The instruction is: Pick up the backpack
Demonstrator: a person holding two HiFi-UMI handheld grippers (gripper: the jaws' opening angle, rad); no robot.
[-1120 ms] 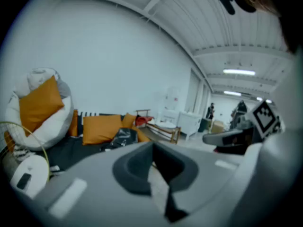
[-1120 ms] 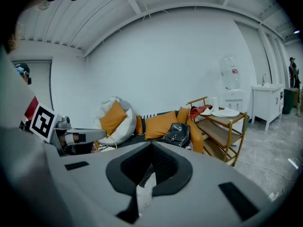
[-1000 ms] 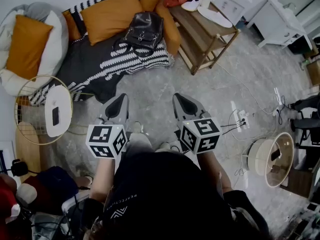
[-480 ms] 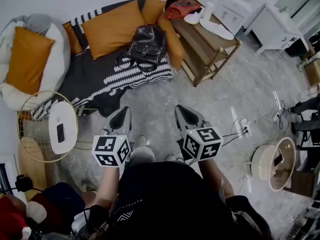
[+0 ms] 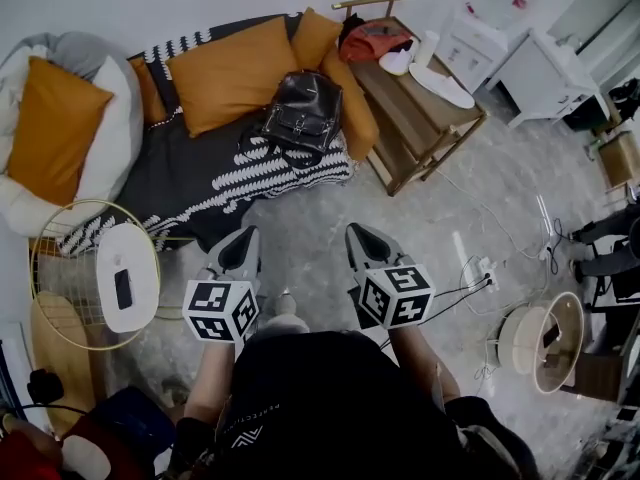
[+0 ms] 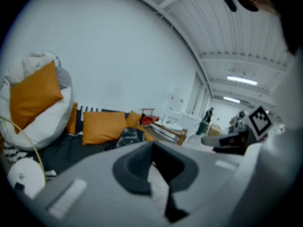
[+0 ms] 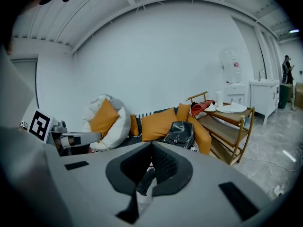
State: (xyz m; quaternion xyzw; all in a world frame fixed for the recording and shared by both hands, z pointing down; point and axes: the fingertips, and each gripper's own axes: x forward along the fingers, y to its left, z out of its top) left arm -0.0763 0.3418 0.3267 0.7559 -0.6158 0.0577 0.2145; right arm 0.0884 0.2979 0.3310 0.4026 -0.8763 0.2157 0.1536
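Nearer now in your head view, the black backpack leans on orange cushions, well beyond your left gripper and right gripper. Your left gripper view shows jaws closed and empty. Your right gripper view shows the same; the soft, slick leather likely sags, so take a strap.

Of the backpack: small, black and glossy, leather-like, top flap shut over the front, two buckled straps down it. Stands nearly upright at the right end of the low bed, leaning back toward the bed's head side. Faces out over the bed's front edge. Trails dark shoulder straps forward and left onto the bed's black-and-white patterned cover.
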